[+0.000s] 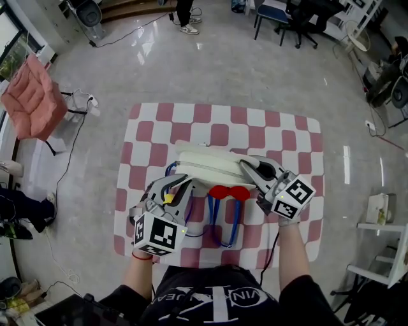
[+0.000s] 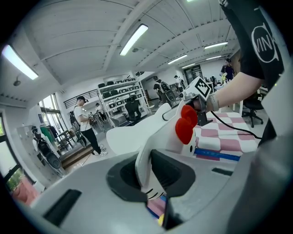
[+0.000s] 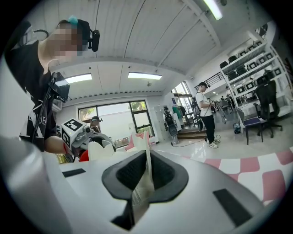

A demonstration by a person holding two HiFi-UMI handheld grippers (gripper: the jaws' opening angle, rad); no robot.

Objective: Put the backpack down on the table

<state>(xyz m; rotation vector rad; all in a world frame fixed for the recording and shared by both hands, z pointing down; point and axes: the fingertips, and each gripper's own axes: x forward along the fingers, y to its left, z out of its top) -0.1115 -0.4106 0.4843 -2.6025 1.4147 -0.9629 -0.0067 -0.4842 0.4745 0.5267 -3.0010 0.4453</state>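
Observation:
A white backpack with a red bow and blue straps is over the pink-and-white checkered table, held between my two grippers. Whether it touches the cloth I cannot tell. My left gripper is shut on its near-left edge; in the left gripper view the jaws pinch white fabric with the cat face, and the red bow shows just beyond. My right gripper is shut on the right edge; in the right gripper view a thin white fold of the backpack stands between the jaws.
A pink cushioned chair stands left of the table, with cables on the floor near it. A white shelf unit is at the right. Office chairs and a standing person are at the far side.

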